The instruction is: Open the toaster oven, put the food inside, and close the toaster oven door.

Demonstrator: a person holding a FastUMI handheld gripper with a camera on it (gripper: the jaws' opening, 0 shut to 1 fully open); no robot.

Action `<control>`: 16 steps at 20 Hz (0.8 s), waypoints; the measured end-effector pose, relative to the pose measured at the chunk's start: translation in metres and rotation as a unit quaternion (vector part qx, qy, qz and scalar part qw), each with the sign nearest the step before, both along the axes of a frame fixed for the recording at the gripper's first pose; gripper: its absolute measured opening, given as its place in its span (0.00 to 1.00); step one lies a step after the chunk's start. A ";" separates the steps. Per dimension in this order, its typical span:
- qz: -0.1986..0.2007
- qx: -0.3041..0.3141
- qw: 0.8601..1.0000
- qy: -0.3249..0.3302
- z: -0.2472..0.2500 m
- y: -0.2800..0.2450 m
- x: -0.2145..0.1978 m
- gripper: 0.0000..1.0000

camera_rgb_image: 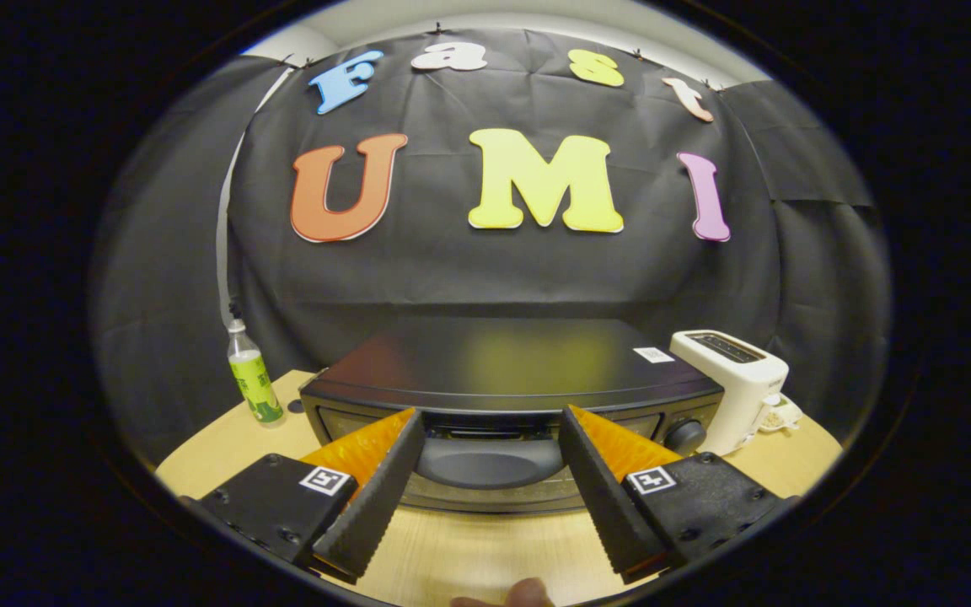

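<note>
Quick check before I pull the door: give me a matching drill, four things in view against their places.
1. toaster oven handle
2. bottle
3. white toaster
4. knob

a. beside the oven, past the knob
b. between the open tool's fingers, untouched
c. on the oven's front, by the toaster
d. by the oven's other end

Pairs: 1-b, 2-d, 3-a, 4-c

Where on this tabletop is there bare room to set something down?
Bare wood lies in front of the toaster oven, between and under the open gripper fingers, and between the oven and the bottle. It is crowded where the white toaster stands right beside the oven; the table beyond shows a narrow strip.
</note>
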State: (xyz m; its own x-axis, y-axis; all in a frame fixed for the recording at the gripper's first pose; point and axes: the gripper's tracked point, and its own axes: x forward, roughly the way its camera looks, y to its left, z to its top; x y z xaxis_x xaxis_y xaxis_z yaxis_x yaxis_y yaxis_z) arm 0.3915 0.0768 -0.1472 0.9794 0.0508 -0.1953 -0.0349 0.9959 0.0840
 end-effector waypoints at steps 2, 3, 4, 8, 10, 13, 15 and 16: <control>0.003 -0.003 1.000 0.006 -0.002 0.002 0.004 1.00; 0.007 -0.007 1.000 0.011 -0.004 0.003 0.006 1.00; 0.007 -0.008 1.000 0.016 -0.004 0.002 0.005 1.00; 0.010 -0.003 1.000 0.017 -0.006 0.002 -0.002 1.00; 0.012 -0.007 1.000 0.012 -0.009 0.002 -0.012 1.00; 0.021 -0.003 1.000 0.020 -0.017 0.003 -0.032 1.00; 0.024 -0.001 0.999 0.026 -0.022 0.002 -0.046 1.00; 0.023 0.000 0.999 0.031 -0.027 0.002 -0.052 1.00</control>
